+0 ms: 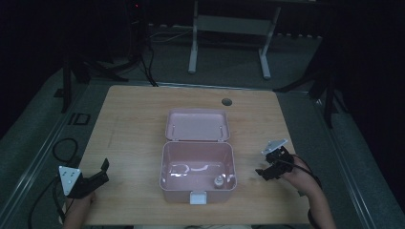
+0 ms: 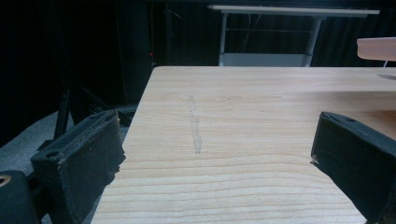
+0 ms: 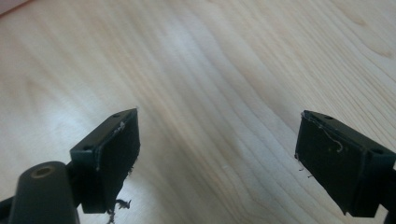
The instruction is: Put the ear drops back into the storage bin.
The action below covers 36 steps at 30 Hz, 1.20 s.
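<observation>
Pink box (image 1: pixel 198 164) sits mid-counter (image 1: pixel 129 129), lid back for access, small item (image 1: pixel 218 181) inside near-right. I hold left tongs (image 1: pixel 102 169) & right tongs (image 1: pixel 265 167) wide, empty, flanking it.

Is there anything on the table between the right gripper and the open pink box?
Nothing visible. The right gripper hovers with jaws open beside the pink box, and just bare table lies between them.
</observation>
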Available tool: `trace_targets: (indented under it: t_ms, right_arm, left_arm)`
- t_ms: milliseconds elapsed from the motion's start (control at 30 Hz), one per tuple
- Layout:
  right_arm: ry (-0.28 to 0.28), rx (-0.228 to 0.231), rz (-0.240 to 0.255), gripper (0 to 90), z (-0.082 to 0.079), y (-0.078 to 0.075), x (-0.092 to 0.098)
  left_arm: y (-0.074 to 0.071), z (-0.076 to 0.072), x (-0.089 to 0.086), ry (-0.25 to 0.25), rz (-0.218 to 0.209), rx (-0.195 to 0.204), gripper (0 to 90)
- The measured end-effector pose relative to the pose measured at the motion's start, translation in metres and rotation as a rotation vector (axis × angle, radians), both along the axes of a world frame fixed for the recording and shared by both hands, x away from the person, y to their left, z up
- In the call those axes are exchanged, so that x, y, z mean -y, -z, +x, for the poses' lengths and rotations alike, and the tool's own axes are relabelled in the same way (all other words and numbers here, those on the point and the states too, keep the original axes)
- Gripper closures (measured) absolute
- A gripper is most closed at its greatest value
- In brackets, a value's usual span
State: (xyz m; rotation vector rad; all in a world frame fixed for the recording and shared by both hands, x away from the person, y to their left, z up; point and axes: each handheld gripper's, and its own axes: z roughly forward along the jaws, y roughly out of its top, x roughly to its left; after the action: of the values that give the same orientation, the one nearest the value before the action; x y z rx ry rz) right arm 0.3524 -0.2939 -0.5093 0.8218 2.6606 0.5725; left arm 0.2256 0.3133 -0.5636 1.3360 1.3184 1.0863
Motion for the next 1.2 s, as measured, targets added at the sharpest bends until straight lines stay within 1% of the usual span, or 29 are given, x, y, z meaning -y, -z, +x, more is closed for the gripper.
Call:
trace_targets:
  t_ms: [33,133,200,233,267,333,400,433,500,567,600,633,667,700,733,800,833,867,900,1000,1033,1067,1200]
  right_arm:
    - [0.013,0.01,0.008,13.4,0.0,0.001,0.001]
    - [0.068,0.06,0.045,13.1,-0.002,0.005,0.007]
    - [0.105,0.082,0.083,12.9,-0.003,0.007,0.011]
    - [0.105,0.082,0.083,12.9,-0.003,0.007,0.011]
    - [0.145,0.114,0.109,12.9,-0.004,0.01,0.016]
    - [0.156,0.12,0.118,12.8,-0.005,0.011,0.018]
    - [0.204,0.163,0.147,12.8,-0.007,0.014,0.023]
    - [0.251,0.212,0.176,12.6,-0.009,0.016,0.027]
    - [0.292,0.24,0.204,12.5,-0.011,0.017,0.031]
    - [0.334,0.273,0.221,12.5,-0.012,0.017,0.035]
    - [0.334,0.273,0.221,12.5,-0.012,0.017,0.035]
    - [0.376,0.309,0.228,12.5,-0.014,0.018,0.039]
    - [0.39,0.32,0.235,12.4,-0.014,0.018,0.04]
    - [0.39,0.32,0.235,12.4,-0.014,0.018,0.04]
    - [0.436,0.344,0.261,12.4,-0.016,0.019,0.044]
    - [0.47,0.366,0.282,12.4,-0.017,0.02,0.046]
    - [0.47,0.366,0.282,12.4,-0.017,0.02,0.046]
    - [0.502,0.379,0.307,12.4,-0.018,0.022,0.048]
    - [0.514,0.389,0.308,12.4,-0.019,0.023,0.049]
    - [0.556,0.407,0.334,12.4,-0.02,0.027,0.05]
    - [0.568,0.415,0.345,12.4,-0.02,0.028,0.051]
    - [0.576,0.413,0.362,12.4,-0.021,0.029,0.051]
    - [0.605,0.448,0.379,12.4,-0.023,0.034,0.053]
  left_arm:
    - [0.0,0.0,0.0,0.0,0.0,0.0,2.4]
    - [0.0,0.0,0.0,0.0,0.0,0.0,2.4]
    - [0.0,0.0,0.0,0.0,0.0,0.0,2.4]
    - [0.0,0.0,0.0,0.0,0.0,0.0,2.4]
    - [0.0,0.0,0.0,-0.001,-0.001,0.001,2.4]
    - [0.0,0.0,0.0,-0.001,-0.003,0.001,2.4]
    - [0.0,0.0,0.0,-0.001,-0.003,0.001,2.4]
    - [0.0,0.0,0.0,-0.001,-0.003,0.001,2.4]
    - [0.0,0.0,0.0,-0.001,-0.002,0.001,2.4]
    - [0.0,0.0,0.0,-0.001,-0.001,0.001,2.4]
    - [0.0,0.0,0.0,-0.001,-0.001,0.001,2.3]
    - [0.0,0.0,0.0,-0.002,-0.003,0.001,2.4]
    - [0.0,0.0,0.0,-0.001,-0.002,0.001,2.4]
    - [0.0,0.0,0.0,-0.001,-0.002,0.001,2.4]
    - [0.0,0.0,0.0,-0.001,-0.002,0.001,2.4]
    - [0.0,0.0,0.0,-0.001,-0.002,0.001,2.4]
    - [0.0,0.0,0.0,-0.001,-0.002,0.001,2.4]
    - [0.0,0.0,0.0,-0.001,-0.003,0.001,2.3]
    - [0.0,0.0,0.0,-0.001,-0.003,0.001,2.3]
    - [0.0,0.0,0.0,-0.001,-0.004,0.0,2.4]
    - [0.0,0.0,0.0,-0.001,-0.004,0.0,2.4]
    - [0.0,0.0,0.0,-0.002,-0.005,0.001,2.4]
    - [0.0,0.0,0.0,-0.001,-0.006,0.0,2.4]
